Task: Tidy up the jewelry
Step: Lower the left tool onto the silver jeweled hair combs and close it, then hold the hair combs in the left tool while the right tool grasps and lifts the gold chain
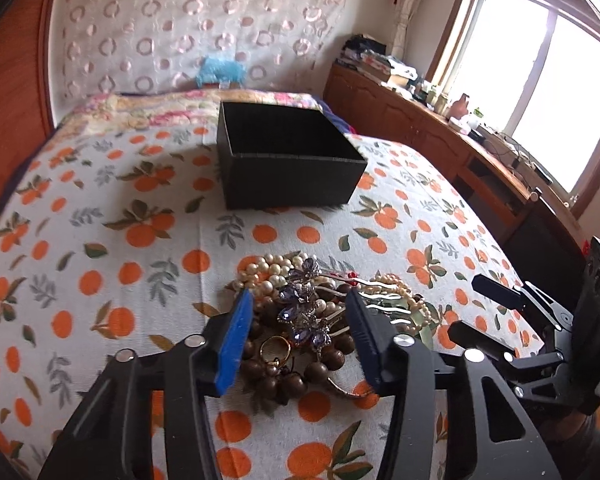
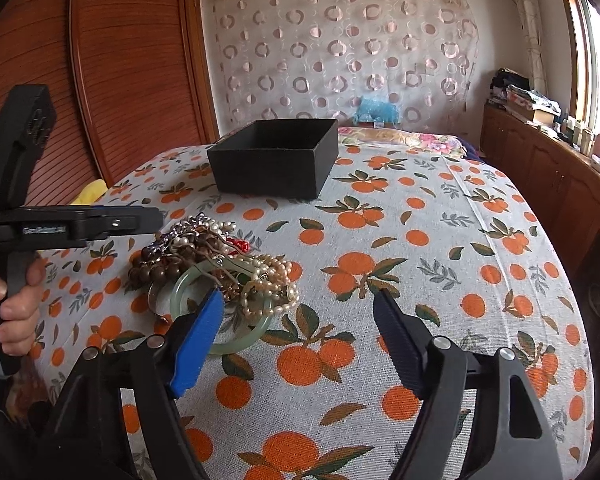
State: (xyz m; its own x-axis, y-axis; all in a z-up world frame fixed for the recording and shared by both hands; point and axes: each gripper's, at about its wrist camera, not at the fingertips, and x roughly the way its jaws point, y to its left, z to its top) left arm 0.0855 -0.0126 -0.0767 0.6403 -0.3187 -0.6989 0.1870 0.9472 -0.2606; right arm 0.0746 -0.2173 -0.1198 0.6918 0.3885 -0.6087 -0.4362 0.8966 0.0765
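Left gripper [image 1: 298, 300] spread over jewelry pile [image 1: 320, 316], right gripper [image 2: 300, 300] spread (holding nothing)

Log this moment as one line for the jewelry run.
stage: pre-grasp | left gripper: open over jewelry pile | right gripper: open, beside jade bangle | black box: open, behind pile, contents unseen

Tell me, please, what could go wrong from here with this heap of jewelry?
The left gripper, open over the tangled purple crystal brooch, may drag the brown wooden bead strand and pearl necklaces along. The pale green jade bangle by the right gripper could slip from smooth fingers.
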